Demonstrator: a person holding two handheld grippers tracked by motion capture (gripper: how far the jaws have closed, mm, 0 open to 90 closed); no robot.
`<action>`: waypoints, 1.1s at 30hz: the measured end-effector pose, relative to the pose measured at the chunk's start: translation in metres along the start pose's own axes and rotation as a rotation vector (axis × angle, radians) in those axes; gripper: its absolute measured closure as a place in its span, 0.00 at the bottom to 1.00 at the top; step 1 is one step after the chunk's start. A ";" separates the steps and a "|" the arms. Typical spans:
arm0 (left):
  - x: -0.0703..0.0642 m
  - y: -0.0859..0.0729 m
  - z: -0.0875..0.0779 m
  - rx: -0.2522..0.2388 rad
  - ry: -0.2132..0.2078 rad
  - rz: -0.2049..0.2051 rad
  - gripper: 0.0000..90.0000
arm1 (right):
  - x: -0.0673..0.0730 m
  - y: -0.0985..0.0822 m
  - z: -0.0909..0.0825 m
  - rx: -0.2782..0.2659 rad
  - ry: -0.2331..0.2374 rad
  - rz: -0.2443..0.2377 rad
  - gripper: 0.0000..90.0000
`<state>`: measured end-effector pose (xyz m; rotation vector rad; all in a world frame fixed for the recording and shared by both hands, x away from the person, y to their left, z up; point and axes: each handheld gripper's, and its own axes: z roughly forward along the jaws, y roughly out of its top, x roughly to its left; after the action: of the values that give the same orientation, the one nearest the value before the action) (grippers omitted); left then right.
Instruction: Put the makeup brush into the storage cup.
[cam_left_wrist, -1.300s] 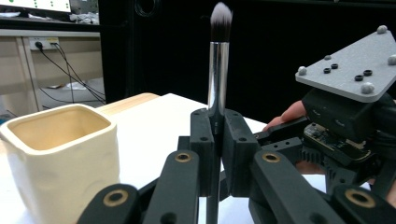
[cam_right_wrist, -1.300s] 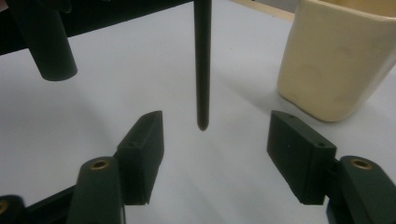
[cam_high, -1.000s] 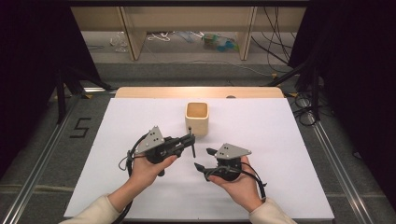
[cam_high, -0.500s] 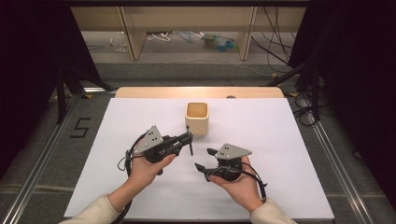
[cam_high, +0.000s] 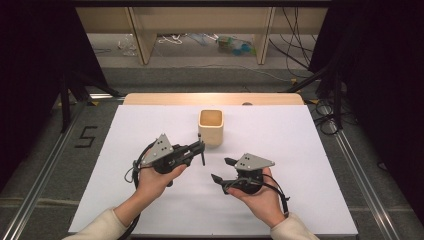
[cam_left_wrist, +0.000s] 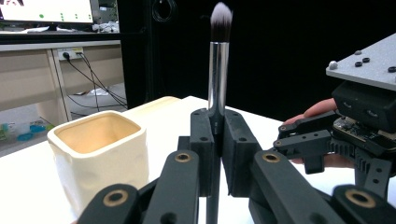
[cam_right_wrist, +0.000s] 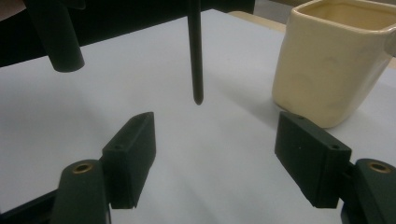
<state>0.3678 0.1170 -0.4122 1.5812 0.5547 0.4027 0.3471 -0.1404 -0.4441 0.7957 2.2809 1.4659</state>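
Between L hand-held gripper (cam_left_wrist: 215, 154) jaws: brush (cam_left_wrist: 217, 70) upright.

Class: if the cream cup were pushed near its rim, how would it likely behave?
The cream cup looks like thick glazed ceramic, so probably heavy and rigid. Its squarish, flat-sided body suggests sliding on the white table cover rather than rolling; a high push might tip it.

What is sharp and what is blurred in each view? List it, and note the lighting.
High view: evenly lit white table, dark surroundings, cup fairly sharp. Left gripper view: brush has crisp metal with glare, its bristle tip soft against black; near jaws blurred. Right gripper view: dim, soft overall; the brush handle tip hangs over the table, casting no distinct shadow.
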 end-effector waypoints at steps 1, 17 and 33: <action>0.000 0.000 0.000 0.001 0.000 0.005 0.93 | 0.000 0.000 0.000 -0.001 0.000 -0.003 0.33; 0.006 0.003 -0.004 -0.008 0.019 -0.002 0.93 | -0.007 0.000 -0.018 -0.051 0.010 0.008 0.31; 0.010 0.005 -0.006 -0.012 0.032 0.002 0.93 | -0.021 -0.008 -0.053 -0.156 -0.037 0.014 0.28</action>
<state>0.3730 0.1275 -0.4072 1.5658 0.5745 0.4328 0.3333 -0.1939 -0.4294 0.7872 2.1081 1.5987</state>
